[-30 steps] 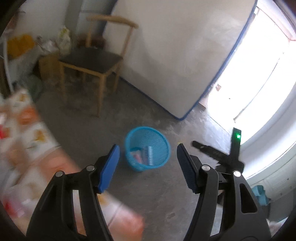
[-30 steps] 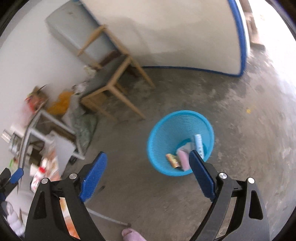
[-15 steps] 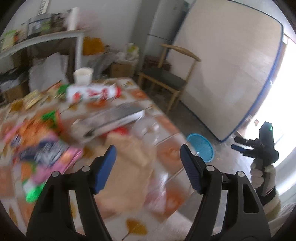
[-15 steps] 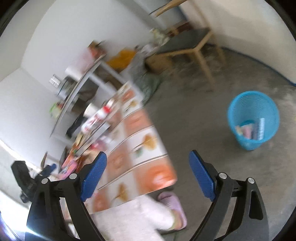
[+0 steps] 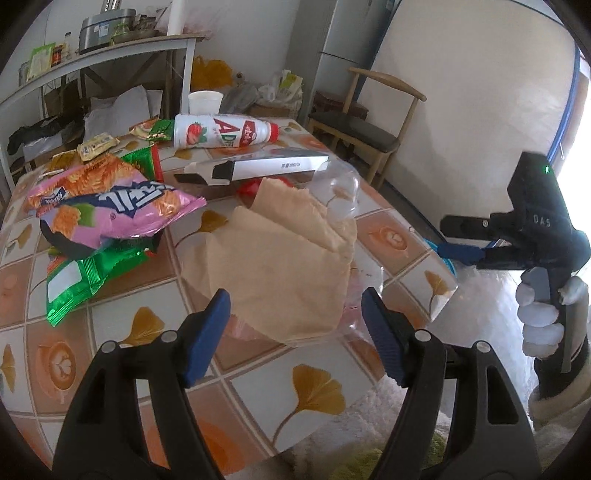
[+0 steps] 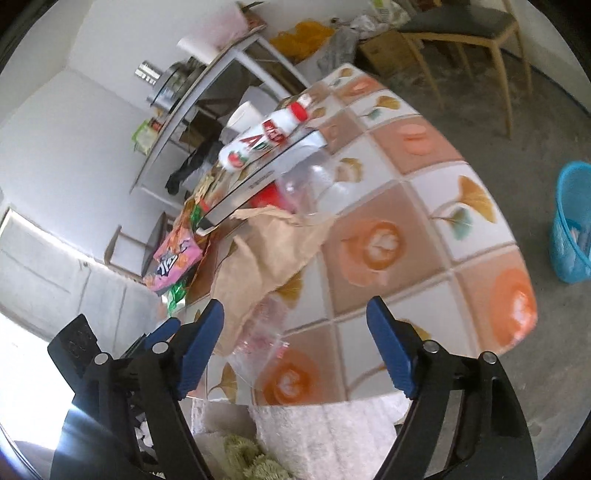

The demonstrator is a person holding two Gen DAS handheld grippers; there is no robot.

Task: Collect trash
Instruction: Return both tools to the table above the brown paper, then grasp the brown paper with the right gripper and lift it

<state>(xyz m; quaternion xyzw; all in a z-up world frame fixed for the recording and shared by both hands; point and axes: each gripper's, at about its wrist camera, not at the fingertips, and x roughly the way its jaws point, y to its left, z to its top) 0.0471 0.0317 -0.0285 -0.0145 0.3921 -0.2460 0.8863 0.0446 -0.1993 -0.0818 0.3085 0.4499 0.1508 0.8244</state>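
Just ahead of left gripper [image 5: 295, 326]: brown paper bag [image 5: 280, 258] on table [image 5: 155, 325]

Lived-in home, part kitchen, part dining room. Table [image 5: 122, 373] under a ginkgo-patterned oilcloth, snack bags [image 5: 107, 206] and a strawberry drink bottle [image 5: 225, 136] strewn towards its far edge. Wooden chair [image 5: 369, 125] near the far right corner, against a pale panel [image 5: 480, 92] edged in blue. Fridge [image 5: 340, 55] beyond it. Metal shelf [image 5: 92, 59] along the wall, loaded with pots [image 5: 107, 27] and jars. Bare concrete floor [image 6: 524, 122], blue plastic wastebasket [image 6: 572, 225] on it
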